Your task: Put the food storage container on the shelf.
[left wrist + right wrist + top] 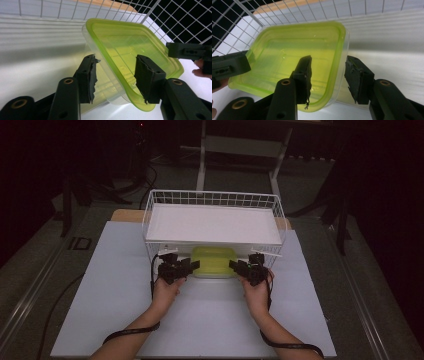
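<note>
Green-lidded container [214, 261] sits on the white table [115, 290], half under the wire basket shelf [212, 222]; left gripper [184, 267] straddles its left edge, jaws slack, released; right gripper [240, 267] likewise at the right edge; placing looks finished, so next both should back straight out.

Overhead forward-down view, two close views sharing green-lidded box [130, 55]

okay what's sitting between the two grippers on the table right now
A clear container with a green lid lies between the left gripper and the right gripper, under the shelf of the white wire rack. The high view shows it; each gripper's jaws straddle one rim.
</note>
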Tool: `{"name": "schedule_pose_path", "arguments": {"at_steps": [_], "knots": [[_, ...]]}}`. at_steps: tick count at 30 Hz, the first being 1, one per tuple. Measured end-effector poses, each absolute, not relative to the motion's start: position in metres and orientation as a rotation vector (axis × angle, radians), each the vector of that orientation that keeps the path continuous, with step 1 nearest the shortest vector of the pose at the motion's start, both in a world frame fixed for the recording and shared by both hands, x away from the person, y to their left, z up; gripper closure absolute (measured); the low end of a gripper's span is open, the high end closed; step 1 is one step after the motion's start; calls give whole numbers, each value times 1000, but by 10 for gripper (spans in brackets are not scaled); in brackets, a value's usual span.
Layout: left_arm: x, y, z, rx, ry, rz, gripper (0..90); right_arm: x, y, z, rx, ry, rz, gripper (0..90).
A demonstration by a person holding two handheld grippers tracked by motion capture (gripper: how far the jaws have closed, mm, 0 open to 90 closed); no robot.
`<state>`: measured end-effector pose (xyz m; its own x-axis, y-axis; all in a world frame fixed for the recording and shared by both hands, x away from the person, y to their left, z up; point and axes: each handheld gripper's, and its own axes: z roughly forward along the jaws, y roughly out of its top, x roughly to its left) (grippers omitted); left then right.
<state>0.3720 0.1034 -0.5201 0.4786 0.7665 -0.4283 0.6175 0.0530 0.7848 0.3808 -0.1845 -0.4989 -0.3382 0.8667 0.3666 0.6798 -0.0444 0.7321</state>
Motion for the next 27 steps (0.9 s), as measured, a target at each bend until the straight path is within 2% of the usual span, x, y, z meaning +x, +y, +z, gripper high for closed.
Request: {"name": "schedule_pose_path", "arguments": {"at_steps": [3, 6, 9, 10, 15, 17, 20, 21, 22, 23, 25, 27], "knots": [[371, 104, -521, 1659, 1217, 168, 496, 376, -182, -494, 1623, 2012, 1325, 507], [369, 104, -522, 1673, 1218, 164, 385, 368, -181, -490, 1591, 2020, 1341, 488], [366, 108, -521, 1652, 1198, 169, 351, 363, -179, -488, 1559, 2029, 1327, 484], [365, 109, -520, 1652, 1186, 187, 284, 359, -178, -486, 1528, 2030, 1316, 483], [354, 108, -517, 1684, 1115, 250, 215, 348, -174, -483, 1484, 2042, 1331, 501], [349, 109, -516, 1699, 1079, 286, 158, 341, -170, -482, 1454, 2061, 1339, 542], [342, 111, -515, 1711, 1048, 311, 145, 331, -161, -483, 1409, 2119, 1335, 640], [339, 112, -515, 1704, 1036, 312, 120, 329, -158, -484, 1405, 2130, 1331, 710], [334, 115, -514, 1721, 1020, 308, 45, 325, -153, -487, 1396, 2171, 1320, 812], [334, 115, -514, 1721, 1020, 308, 36, 325, -153, -487, 1396, 2171, 1320, 812], [327, 117, -512, 1728, 1010, 312, 21, 322, -147, -490, 1376, 2197, 1301, 898], [319, 118, -511, 1741, 997, 332, 15, 321, -142, -492, 1350, 2210, 1286, 899]]}}
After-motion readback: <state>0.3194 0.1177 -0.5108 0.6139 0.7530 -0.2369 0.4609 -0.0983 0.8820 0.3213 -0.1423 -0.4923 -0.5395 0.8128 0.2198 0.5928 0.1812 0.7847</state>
